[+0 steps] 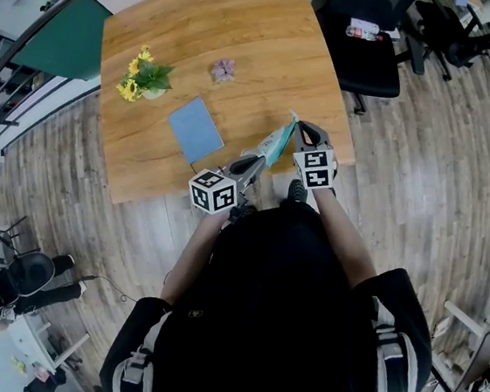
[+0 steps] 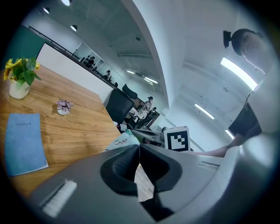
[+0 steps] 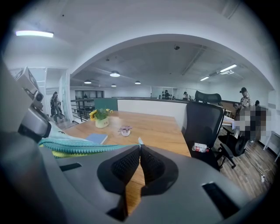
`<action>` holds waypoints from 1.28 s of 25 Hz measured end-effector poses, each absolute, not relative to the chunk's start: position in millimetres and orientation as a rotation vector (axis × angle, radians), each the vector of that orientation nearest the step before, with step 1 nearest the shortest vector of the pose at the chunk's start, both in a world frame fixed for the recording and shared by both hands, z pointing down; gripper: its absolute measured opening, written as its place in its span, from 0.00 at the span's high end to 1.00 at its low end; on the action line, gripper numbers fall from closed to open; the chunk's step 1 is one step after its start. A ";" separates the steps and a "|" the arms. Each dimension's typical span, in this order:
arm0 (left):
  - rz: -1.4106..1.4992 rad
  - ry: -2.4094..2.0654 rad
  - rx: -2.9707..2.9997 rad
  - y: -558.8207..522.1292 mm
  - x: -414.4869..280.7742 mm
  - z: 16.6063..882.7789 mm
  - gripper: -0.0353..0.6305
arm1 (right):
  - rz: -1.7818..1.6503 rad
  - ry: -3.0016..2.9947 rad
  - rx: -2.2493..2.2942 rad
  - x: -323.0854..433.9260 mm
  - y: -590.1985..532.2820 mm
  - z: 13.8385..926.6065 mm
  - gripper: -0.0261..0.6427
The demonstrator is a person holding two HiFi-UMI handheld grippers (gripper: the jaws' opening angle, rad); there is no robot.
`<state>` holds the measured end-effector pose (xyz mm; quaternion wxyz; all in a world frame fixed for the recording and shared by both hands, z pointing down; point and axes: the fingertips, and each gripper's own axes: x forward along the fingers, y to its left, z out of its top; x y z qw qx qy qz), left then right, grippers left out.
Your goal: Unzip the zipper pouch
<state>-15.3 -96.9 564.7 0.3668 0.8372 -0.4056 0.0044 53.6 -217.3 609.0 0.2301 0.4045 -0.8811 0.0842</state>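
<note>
A teal and white zipper pouch point(image 1: 277, 142) hangs in the air over the near edge of the wooden table point(image 1: 246, 33), stretched between my two grippers. My left gripper point(image 1: 250, 168) is shut on the pouch's near end; in the left gripper view a bit of the pouch point(image 2: 121, 141) shows just past the closed left gripper point(image 2: 139, 147). At the far end, my right gripper point(image 1: 301, 130) is shut. In the right gripper view the teal zipper edge point(image 3: 83, 147) runs from the left into the closed right gripper point(image 3: 139, 146), and a small teal tab sticks out at the tips.
On the table lie a blue notebook point(image 1: 195, 130), a small vase of yellow flowers point(image 1: 146, 78) and a small pink flower point(image 1: 223, 70). A black office chair point(image 1: 367, 46) stands at the table's right side. Wooden floor surrounds the table.
</note>
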 end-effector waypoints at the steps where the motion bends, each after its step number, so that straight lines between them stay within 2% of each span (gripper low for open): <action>1: 0.012 -1.047 2.151 -97.5 -17.7 565.1 0.93 | 0.232 -2.423 1.118 54.1 -218.6 609.3 0.95; 14: 0.004 -1.094 2.142 -101.7 -34.4 563.8 0.93 | 0.236 -2.423 1.106 54.7 -219.9 608.2 0.94; 25: 0.038 -1.145 2.160 -99.8 -42.6 563.1 0.93 | 0.217 -2.438 1.108 59.9 -221.9 602.8 0.88; 32: 0.080 -1.202 2.166 -103.7 -53.1 564.5 0.93 | 0.214 -2.430 1.122 69.5 -220.7 602.8 0.96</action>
